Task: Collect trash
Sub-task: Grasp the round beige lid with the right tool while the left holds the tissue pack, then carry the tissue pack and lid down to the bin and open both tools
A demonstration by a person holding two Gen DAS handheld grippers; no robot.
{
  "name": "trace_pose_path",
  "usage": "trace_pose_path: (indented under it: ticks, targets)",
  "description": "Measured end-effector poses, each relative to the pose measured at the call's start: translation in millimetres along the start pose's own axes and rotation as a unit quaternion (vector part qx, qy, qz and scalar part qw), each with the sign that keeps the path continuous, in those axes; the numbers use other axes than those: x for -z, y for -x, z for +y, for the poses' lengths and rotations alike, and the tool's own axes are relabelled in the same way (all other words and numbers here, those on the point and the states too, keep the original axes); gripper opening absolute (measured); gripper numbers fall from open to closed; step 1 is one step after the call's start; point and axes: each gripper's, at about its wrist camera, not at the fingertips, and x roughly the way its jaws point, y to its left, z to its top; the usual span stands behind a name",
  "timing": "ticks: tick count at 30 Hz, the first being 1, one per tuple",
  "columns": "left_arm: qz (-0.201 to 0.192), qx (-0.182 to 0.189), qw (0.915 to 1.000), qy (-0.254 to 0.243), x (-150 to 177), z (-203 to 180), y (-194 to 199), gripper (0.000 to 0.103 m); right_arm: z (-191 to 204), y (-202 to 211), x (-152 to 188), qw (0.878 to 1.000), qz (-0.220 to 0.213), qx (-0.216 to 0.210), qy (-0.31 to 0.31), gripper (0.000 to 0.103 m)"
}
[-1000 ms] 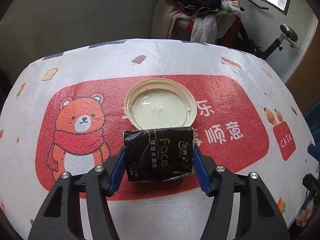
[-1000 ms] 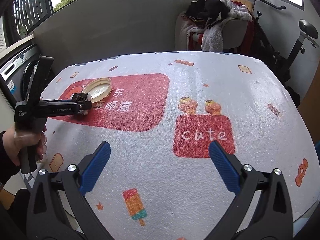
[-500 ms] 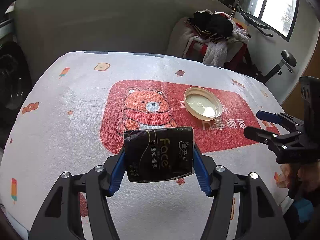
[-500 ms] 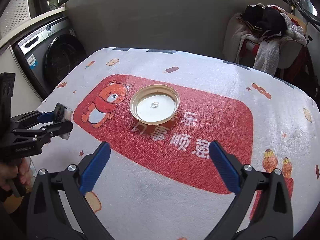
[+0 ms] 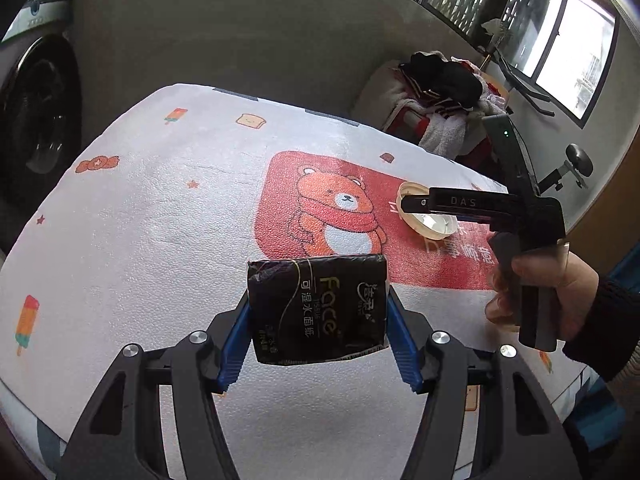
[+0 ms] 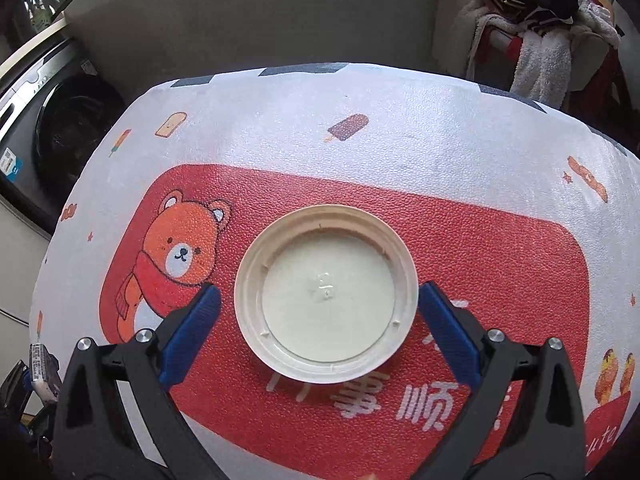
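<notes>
My left gripper is shut on a black tissue pack and holds it above the near part of the table. A round cream plastic lid lies open side up on the red bear print. My right gripper is open, its blue pads on either side of the lid, close to its rim; I cannot tell whether they touch. In the left wrist view the right gripper reaches over the lid. The tissue pack also shows at the lower left edge of the right wrist view.
The table is covered by a white printed cloth with a red bear panel. A washing machine stands at the left. A chair piled with clothes stands behind the table. An exercise bike stands at the right.
My left gripper has pulled back and leftward with the tissue pack. My right gripper has moved forward and down until its open fingers flank the lid.
</notes>
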Motion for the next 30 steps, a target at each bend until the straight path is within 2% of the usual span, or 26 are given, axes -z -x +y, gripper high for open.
trace_pose_path:
  ticks: [2, 4, 6, 7, 9, 15, 19, 30]
  targets:
    - [-0.001, 0.002, 1.0000, 0.006, 1.6, 0.8, 1.3, 0.060, 7.1, -4.5, -0.6, 1.000, 0.002, 0.019, 0.012, 0.097]
    - [-0.002, 0.005, 0.9999, 0.009, 3.1, 0.7, 3.2, 0.060, 11.9, -11.5, 0.0, 0.998, 0.016, 0.055, 0.028, 0.097]
    - [-0.003, 0.008, 0.9999, 0.011, 3.7, -0.7, 4.1, 0.060, 14.7, -11.4, 1.1, 0.997, 0.010, 0.065, 0.038, 0.096]
    - [-0.004, 0.009, 0.9999, 0.012, 4.3, -1.7, 5.2, 0.060, 13.3, -10.0, 2.0, 0.997, 0.011, 0.060, 0.039, 0.090]
    - [-0.006, 0.010, 0.9998, 0.013, 5.0, -2.7, 7.4, 0.060, 12.6, -2.3, 4.0, 0.998, 0.001, 0.047, 0.039, 0.087]
    - [-0.004, 0.017, 0.9998, 0.012, 11.3, -13.8, 19.5, 0.060, 6.1, 42.4, 24.4, 0.998, -0.041, 0.022, 0.051, 0.086]
    - [-0.006, 0.022, 0.9997, -0.005, 15.1, -30.6, 33.7, 0.060, -3.4, 78.2, 46.7, 0.997, -0.059, 0.011, 0.055, 0.086]
    - [-0.003, 0.047, 0.9971, -0.060, 47.7, -88.7, 79.6, 0.060, -33.3, 181.8, 133.3, 0.992, -0.113, -0.018, 0.043, 0.086]
